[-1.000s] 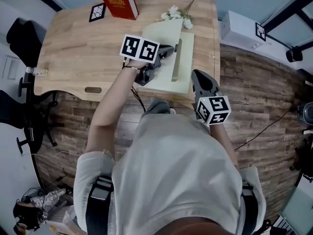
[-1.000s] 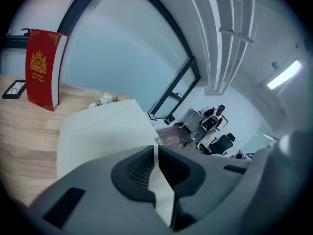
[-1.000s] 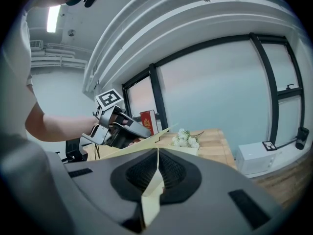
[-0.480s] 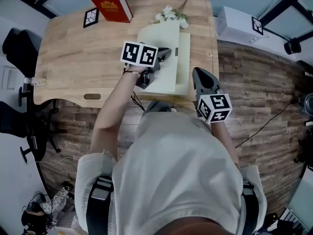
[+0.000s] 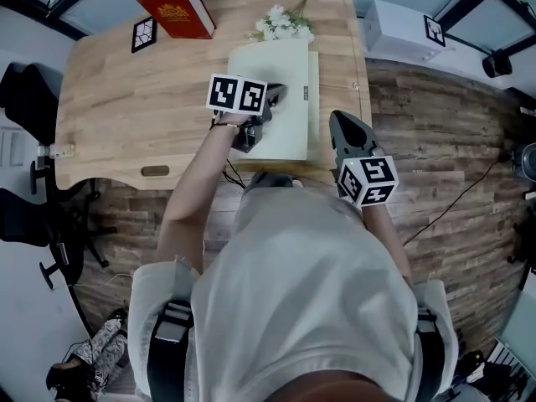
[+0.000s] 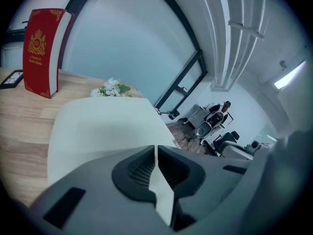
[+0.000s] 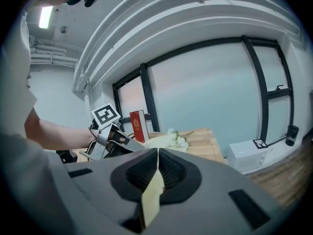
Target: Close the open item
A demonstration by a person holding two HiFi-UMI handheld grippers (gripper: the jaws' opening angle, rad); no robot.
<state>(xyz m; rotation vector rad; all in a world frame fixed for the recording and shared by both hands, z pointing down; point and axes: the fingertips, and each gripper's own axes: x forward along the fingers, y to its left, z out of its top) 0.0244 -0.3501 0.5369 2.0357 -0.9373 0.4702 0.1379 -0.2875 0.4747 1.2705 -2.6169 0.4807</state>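
Observation:
A pale green folder point(image 5: 280, 65) lies on the wooden table point(image 5: 126, 99). Its top cover is almost flat, and a narrow strip of the lower leaf point(image 5: 313, 99) shows along the right side. My left gripper point(image 5: 276, 93) rests on top of that cover with its jaws shut. In the left gripper view the cover point(image 6: 98, 126) spreads out just beyond the shut left gripper point(image 6: 155, 148). My right gripper point(image 5: 339, 122) hovers at the table's near edge, right of the folder, shut and holding nothing. In the right gripper view the right gripper point(image 7: 157, 152) points at the folder point(image 7: 152, 141).
A red book point(image 5: 176, 8) stands at the table's far side beside a black marker tile point(image 5: 143, 33). White flowers point(image 5: 280, 23) lie just beyond the folder. A white box point(image 5: 402, 30) sits on the floor to the right, and dark chairs point(image 5: 25, 99) stand to the left.
The folder's cover has dropped from steeply raised to nearly flat, and my left gripper went down with it. The right gripper stayed put.

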